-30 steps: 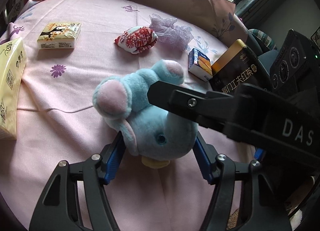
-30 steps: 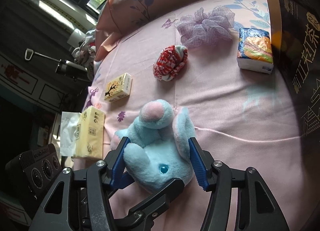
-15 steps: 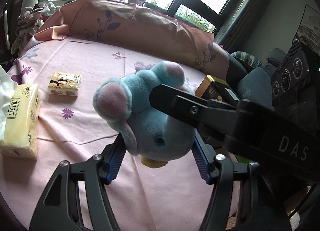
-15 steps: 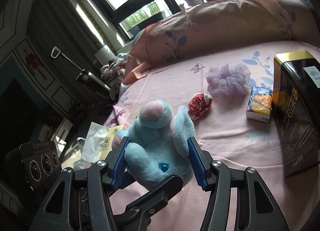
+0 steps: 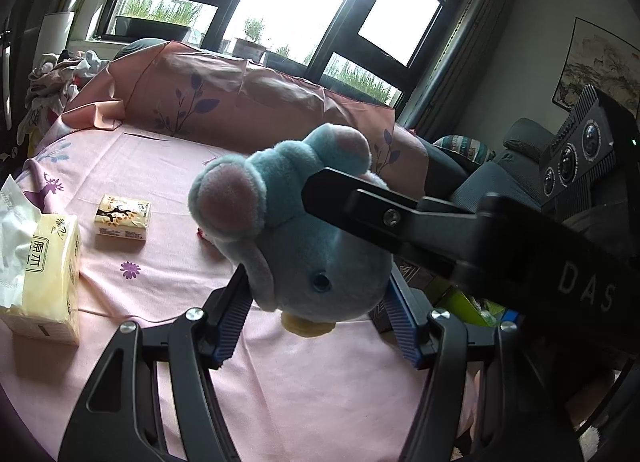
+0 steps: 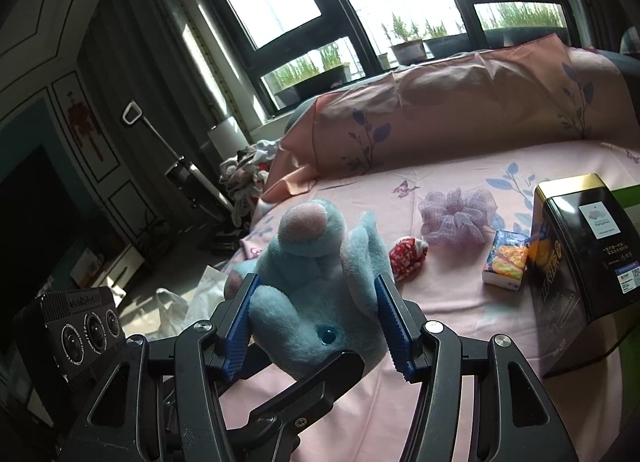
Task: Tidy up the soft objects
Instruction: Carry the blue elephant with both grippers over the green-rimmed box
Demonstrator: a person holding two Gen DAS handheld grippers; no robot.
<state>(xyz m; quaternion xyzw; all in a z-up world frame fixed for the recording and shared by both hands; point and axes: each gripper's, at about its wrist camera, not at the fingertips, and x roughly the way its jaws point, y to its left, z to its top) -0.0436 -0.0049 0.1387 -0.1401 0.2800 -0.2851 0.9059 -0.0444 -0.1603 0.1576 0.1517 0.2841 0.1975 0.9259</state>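
Note:
A blue plush toy (image 5: 304,238) with pink ears is held in the air above the pink bed, gripped from both sides. My left gripper (image 5: 316,316) is shut on its head. My right gripper (image 6: 316,322) is shut on the same toy (image 6: 320,286) from the opposite side; its arm (image 5: 460,238) crosses the left wrist view. On the bed lie a purple mesh scrunchie (image 6: 456,217), a red-and-white soft pouch (image 6: 408,256) and a small tissue pack (image 6: 505,260).
A black-and-gold tin box (image 6: 580,258) stands at the right on the pink sheet (image 5: 168,262). A yellow tissue box (image 5: 48,274) and a small yellow pack (image 5: 123,217) lie at the left. A long pink pillow (image 6: 460,109) lines the far side under the windows.
Both grippers have lifted the plush toy up off the bed and tilted upward; the bed objects have dropped lower in view and the windows now show.

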